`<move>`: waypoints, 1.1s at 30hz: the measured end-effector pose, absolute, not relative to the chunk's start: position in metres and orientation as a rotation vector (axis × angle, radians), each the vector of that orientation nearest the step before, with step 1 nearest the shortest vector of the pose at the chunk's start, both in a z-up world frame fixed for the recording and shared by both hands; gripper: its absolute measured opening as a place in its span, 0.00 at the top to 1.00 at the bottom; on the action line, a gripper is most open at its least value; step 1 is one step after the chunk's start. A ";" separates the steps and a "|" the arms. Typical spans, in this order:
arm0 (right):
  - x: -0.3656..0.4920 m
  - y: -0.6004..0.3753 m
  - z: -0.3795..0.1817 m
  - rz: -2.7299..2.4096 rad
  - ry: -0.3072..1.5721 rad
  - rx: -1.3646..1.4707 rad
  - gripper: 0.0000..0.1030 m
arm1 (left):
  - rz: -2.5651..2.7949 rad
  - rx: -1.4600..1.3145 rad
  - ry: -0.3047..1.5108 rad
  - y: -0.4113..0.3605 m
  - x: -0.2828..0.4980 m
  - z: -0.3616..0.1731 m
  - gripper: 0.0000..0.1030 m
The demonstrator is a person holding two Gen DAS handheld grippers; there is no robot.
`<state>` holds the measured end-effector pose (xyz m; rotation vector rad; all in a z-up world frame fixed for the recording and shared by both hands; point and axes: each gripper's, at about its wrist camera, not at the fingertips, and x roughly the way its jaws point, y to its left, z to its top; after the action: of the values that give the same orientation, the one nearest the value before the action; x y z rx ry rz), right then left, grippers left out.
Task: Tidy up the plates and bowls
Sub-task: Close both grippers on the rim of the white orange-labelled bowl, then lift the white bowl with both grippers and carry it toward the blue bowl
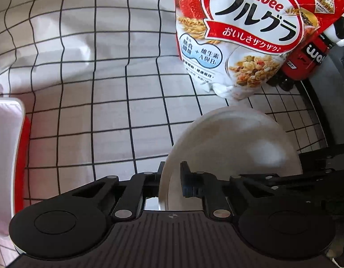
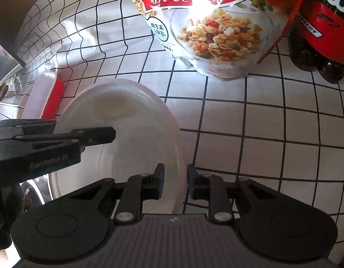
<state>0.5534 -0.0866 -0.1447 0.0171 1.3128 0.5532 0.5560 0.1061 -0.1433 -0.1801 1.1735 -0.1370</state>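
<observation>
One plate [image 1: 234, 147] in play, white, tipped up off the cloth [image 1: 93, 78]. Pinched at the rim by the left gripper [image 1: 173, 175], fingers pressed in on either face. Straddled at another part of the rim by the right gripper [image 2: 176, 184], fingers drawn narrow with the edge between them; hard to say from this angle whether pressing or just short of contact.

Reads as a two-handed carry or a handover, nothing set down yet. No stack, no rack, no bowl and no second plate anywhere in view. So early in the job, at a guess: one piece in hand, a resting place yet to be found, any other dishes out of frame.

Underneath, white fabric with a black grid, creased and rumpled toward the back. Just behind the plate, a cereal bag [image 1: 238, 33] standing upright; right beside that, a dark bottle [image 1: 310, 58] with a red label. Off to the left, well apart, a box [image 1: 6, 147], pale lid over red. Strong glare across bag and plate.
</observation>
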 end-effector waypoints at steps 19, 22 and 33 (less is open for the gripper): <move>0.543 -0.050 -0.142 0.567 1.295 -0.071 0.60 | -0.179 -0.445 1.181 0.146 0.552 -0.137 0.49; 0.541 -0.043 -0.140 0.593 1.293 -0.046 0.48 | -0.186 -0.469 1.163 0.152 0.550 -0.132 0.47; 0.532 -0.030 -0.127 0.564 1.228 -0.136 0.69 | -0.163 -0.462 1.188 0.157 0.553 -0.140 0.47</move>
<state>0.5323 -0.0304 -0.1270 -0.1362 1.2281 0.5642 0.5527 0.1573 -0.1400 -0.4620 1.1880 -0.1634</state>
